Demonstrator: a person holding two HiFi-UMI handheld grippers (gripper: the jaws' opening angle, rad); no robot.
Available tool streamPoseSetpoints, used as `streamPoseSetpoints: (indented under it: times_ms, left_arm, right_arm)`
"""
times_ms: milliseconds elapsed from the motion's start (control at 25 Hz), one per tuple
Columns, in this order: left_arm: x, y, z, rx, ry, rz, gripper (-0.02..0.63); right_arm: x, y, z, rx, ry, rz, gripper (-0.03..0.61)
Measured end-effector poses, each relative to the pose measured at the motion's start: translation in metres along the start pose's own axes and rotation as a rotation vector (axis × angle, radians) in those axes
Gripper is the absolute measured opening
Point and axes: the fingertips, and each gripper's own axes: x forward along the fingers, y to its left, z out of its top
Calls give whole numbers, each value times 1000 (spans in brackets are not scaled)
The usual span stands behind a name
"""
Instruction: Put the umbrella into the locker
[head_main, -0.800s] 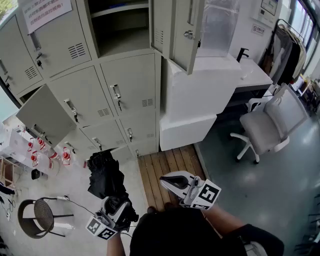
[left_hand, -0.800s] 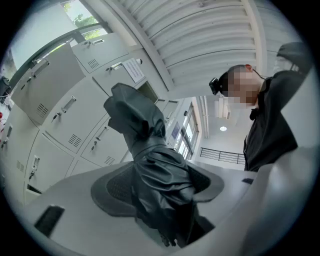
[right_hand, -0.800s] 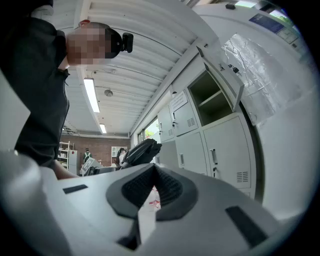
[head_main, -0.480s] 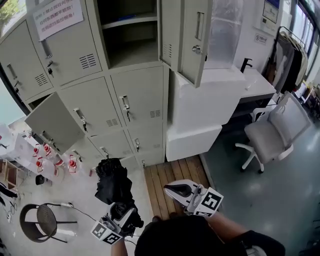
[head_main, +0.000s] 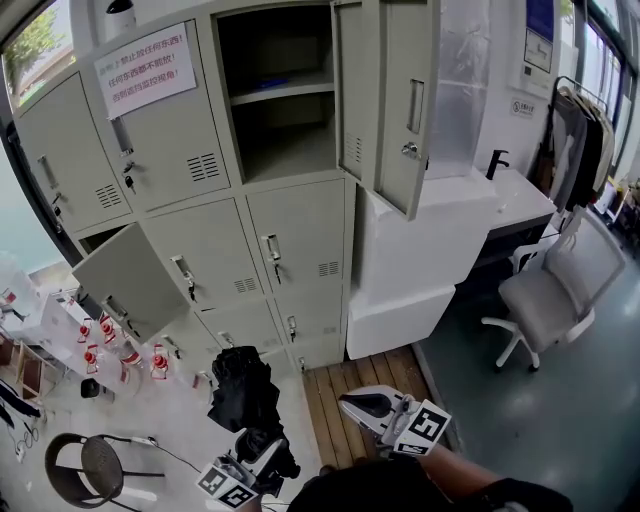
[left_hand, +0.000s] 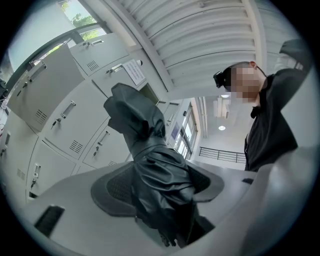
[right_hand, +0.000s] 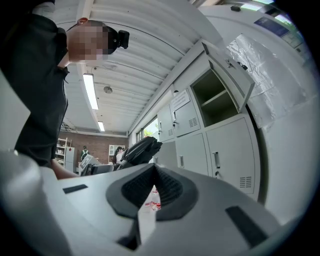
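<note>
Umbrella (head_main: 243, 390) in L gripper (head_main: 258, 448), locker (head_main: 300, 150) open, shelf (head_main: 280, 91) inside

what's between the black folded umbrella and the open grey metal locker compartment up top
Nothing visible. The black folded fabric umbrella sits clamped in the left gripper, low before closed lockers; the open grey metal locker compartment above has its door swung aside to the right.

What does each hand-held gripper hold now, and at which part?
The left hand-held gripper clamps the black umbrella on its folded fabric near the lower end. The right hand-held gripper holds nothing.
</note>
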Motion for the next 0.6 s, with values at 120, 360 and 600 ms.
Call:
streamPoseSetpoints:
  times_ms: [120,360,600]
  left_arm:
    - [-1,3,8,1,2,-20,295]
    - [-2,10,16,14,8,-65,295]
    - [10,17,9,-9,34,-87,296]
  right_arm:
    - [7,-3,1,-7,0,-19,11]
    - [16,-4,-4,-15,7,-60,12]
    - [6,-9,-10,-4,38,-90,12]
